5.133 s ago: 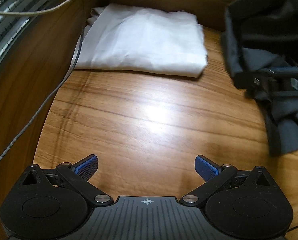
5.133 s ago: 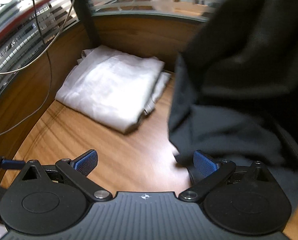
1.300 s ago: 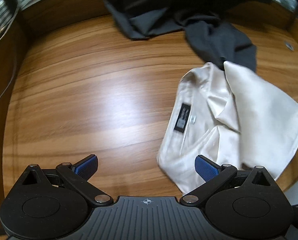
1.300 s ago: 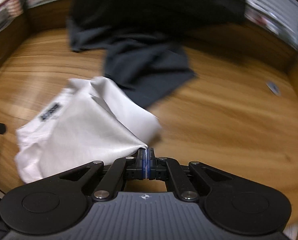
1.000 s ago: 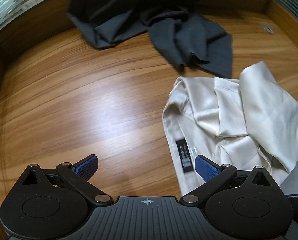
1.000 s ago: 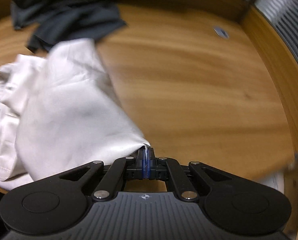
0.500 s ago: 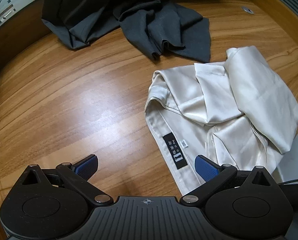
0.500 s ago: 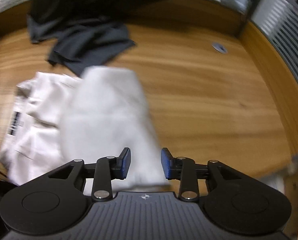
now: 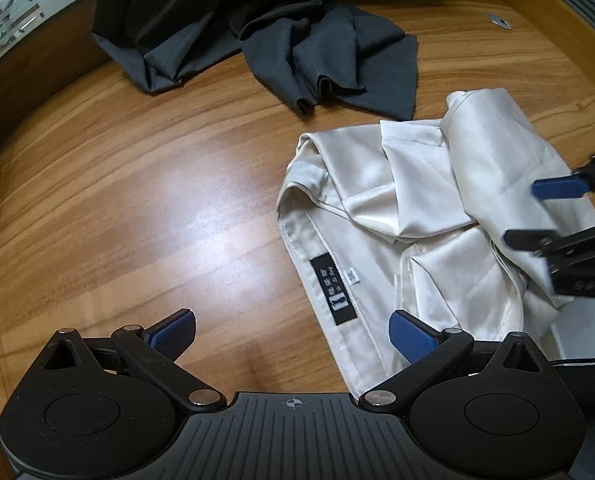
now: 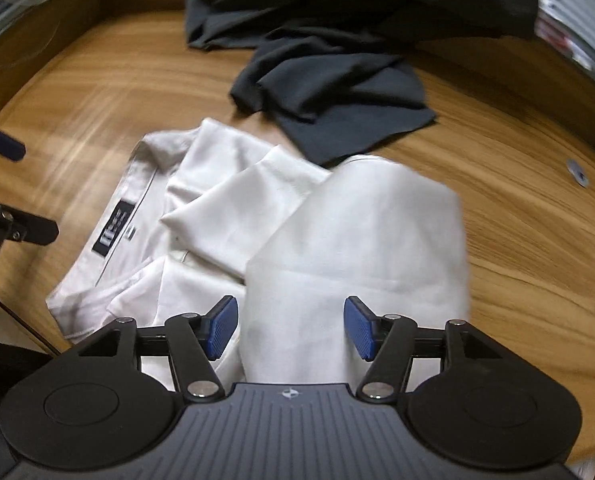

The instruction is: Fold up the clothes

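While both grippers gape, only left view shows white shirt label sharply; right view blurred.

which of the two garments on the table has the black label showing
The white shirt, the crumpled one nearest both grippers. Its black label sits inside the collar band; the dark grey garment farther back shows no label.

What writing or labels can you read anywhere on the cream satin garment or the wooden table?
Black woven label inside the cream satin garment: pale characters and a logo, too small to read.
Small white size tag beside it: print too small to read.
Same black label in the right wrist view: blurred.
Nothing else carries text.
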### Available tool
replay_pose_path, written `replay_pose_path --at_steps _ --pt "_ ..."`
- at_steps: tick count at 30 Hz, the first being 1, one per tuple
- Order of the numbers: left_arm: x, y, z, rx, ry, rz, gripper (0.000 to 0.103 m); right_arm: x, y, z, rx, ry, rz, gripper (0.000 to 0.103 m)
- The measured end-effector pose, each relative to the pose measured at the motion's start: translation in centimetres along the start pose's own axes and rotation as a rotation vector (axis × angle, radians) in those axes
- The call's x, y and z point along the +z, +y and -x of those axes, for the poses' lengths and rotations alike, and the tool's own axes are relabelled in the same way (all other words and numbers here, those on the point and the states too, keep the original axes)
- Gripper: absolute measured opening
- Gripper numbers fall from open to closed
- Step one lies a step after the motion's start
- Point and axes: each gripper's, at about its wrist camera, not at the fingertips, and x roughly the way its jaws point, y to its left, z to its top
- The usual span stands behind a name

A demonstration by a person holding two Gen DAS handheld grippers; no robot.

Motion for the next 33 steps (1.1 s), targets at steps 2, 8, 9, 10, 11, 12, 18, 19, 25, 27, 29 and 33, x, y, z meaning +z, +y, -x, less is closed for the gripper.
replay_pose_path --at_steps 2,8,9,10,11,12,18,19,25,27,29,33 --pt "-0.2 -0.5 0.0 0.004 0.011 0.030 0.103 -0.1 0.2 -0.8 0.005 0.012 0.036 0.065" --pt "-0.8 -2.9 0.5 0.004 0.031 0.124 0.103 -0.6 -2.9 0.6 0.005 -0.018 0.083 0.012" --pt "-0.9 -3.5 0.5 0.004 0.033 0.137 0.103 -0.7 -3.5 0.9 0.005 -0.023 0.091 0.010" --pt "-1.0 -4.2 0.5 0.004 0.037 0.152 0.103 -0.8 -4.0 1.1 0.005 -0.028 0.099 0.010" --pt "-1.1 -4.9 0.5 0.003 0.041 0.167 0.103 -0.8 -4.5 1.4 0.005 -0.033 0.107 0.009" --pt "-1.2 -5.6 0.5 0.002 0.044 0.183 0.103 -0.9 -5.2 1.7 0.004 -0.038 0.111 0.009" --pt "-1.6 -9.8 0.4 -0.004 0.056 0.283 0.102 -1.3 -14.4 4.4 -0.052 -0.071 0.063 0.008" --pt "-1.6 -10.4 0.4 -0.003 0.054 0.297 0.102 -1.4 -16.1 4.5 -0.067 -0.068 0.056 0.007" --pt "-1.6 -14.1 0.0 0.006 0.035 0.389 0.102 -3.5 -26.1 2.6 -0.138 0.046 -0.030 0.006" --pt "-1.8 -15.2 -0.2 0.001 0.034 0.412 0.102 -4.4 -28.8 1.6 -0.147 0.098 -0.048 0.007" --pt "-1.9 -16.4 -0.4 -0.004 0.034 0.434 0.102 -4.8 -30.1 1.4 -0.183 0.111 -0.007 0.008" --pt "-1.5 -18.4 -0.8 -0.022 0.041 0.427 0.101 -3.8 -31.1 2.5 -0.103 0.051 0.078 0.031"
